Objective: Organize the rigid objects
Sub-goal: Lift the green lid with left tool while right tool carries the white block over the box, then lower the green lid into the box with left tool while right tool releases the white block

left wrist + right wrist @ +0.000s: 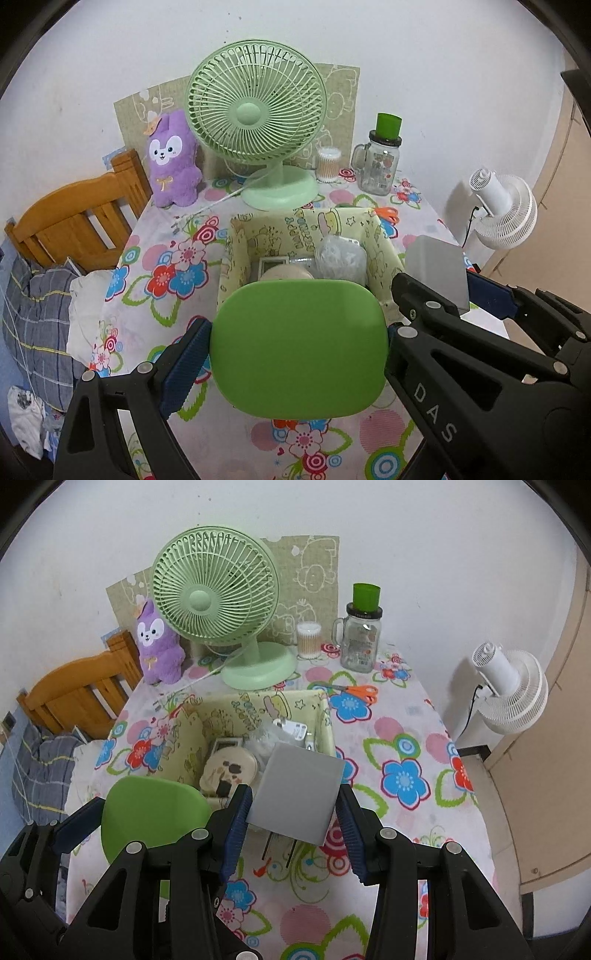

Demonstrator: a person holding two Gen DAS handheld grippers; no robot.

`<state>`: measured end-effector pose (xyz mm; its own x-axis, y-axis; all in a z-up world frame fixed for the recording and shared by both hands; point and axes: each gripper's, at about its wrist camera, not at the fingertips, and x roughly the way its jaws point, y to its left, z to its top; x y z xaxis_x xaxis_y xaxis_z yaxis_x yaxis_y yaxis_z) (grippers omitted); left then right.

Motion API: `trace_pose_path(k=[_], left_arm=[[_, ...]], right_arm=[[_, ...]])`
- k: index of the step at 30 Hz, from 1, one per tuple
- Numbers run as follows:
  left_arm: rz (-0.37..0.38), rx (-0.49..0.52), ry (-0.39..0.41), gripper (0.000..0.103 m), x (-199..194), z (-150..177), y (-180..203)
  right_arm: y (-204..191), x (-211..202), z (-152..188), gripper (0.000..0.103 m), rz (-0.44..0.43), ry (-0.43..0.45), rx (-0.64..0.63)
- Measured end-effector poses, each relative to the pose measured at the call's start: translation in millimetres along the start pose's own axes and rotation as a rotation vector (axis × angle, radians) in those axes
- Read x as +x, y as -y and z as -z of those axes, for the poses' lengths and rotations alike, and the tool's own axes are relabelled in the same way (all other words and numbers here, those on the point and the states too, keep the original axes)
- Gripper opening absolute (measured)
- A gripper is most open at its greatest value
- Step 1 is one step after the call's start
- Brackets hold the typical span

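My left gripper [299,343] is shut on a wide green rounded case [299,347], held above the flowered tablecloth just in front of the yellow fabric bin [236,254]. The same green case [147,812] shows at the lower left of the right wrist view. My right gripper [293,812] is shut on a grey square block [299,794] with two metal prongs hanging below it, near the front right corner of the bin [325,716]. That grey block [436,269] also appears beside the left gripper. The bin holds a beige case [229,768], a plastic bag and small items.
A green desk fan [255,122], a purple plush toy [171,158], a cotton swab tub [328,164] and a glass jar mug [378,166] stand at the back. Orange scissors [356,692] lie behind the bin. A wooden chair [77,225] is left, a white fan [509,690] right.
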<state>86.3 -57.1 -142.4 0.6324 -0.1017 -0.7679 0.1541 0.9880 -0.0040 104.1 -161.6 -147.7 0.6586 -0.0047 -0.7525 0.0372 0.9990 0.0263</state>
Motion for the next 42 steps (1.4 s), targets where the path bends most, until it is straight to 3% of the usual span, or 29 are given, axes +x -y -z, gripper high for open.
trace_pose_path(k=[12, 28, 42], left_arm=[[-0.017, -0.019, -0.018, 0.095, 25.6, -20.5, -2.1], [-0.035, -0.007, -0.097, 0.095, 72.8, -29.3, -1.5], [-0.026, -0.012, -0.129, 0.095, 87.9, -32.1, -1.8]], right_arm=[[1.1, 30.1, -23.8, 0.049, -0.018, -0.022, -0.02], [9.2, 84.1, -31.8, 0.049, -0.042, -0.125, 0.019], [10.6, 98.4, -34.3, 0.051, -0.037, -0.155, 0.025]])
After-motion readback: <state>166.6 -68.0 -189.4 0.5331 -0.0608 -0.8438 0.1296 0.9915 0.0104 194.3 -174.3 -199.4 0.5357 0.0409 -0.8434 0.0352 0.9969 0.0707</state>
